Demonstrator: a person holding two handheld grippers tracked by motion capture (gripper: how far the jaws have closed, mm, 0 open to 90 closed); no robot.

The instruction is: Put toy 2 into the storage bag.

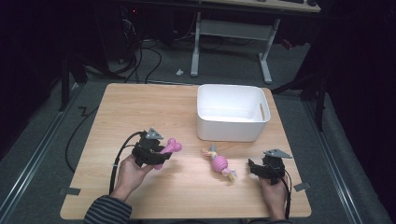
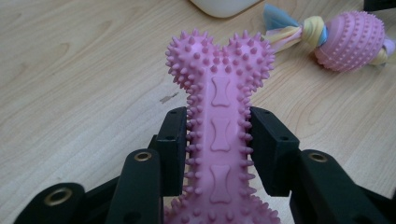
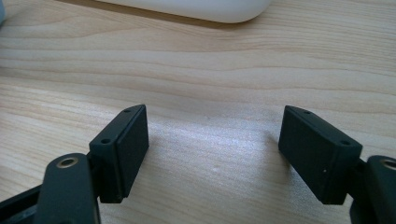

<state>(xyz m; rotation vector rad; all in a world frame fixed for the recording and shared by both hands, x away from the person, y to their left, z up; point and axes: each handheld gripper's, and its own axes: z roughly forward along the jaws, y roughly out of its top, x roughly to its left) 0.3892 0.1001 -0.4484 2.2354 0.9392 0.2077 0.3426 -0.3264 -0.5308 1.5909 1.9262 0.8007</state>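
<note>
Wooden table [image 1: 140, 107]; left tongs [image 2: 218, 140] clamp pink bone toy [image 2: 219, 102].

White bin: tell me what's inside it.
The white bin looks empty: in the high view its bare floor and far inner walls show, with a handle slot on the right side. The strip of floor just behind the near wall is hidden by that wall.

White tub [image 1: 232, 122], pink spiked bone toy [image 1: 171, 148] and pink rope-ball toy [image 1: 220, 163] on a wooden table [image 1: 140, 107].
</note>
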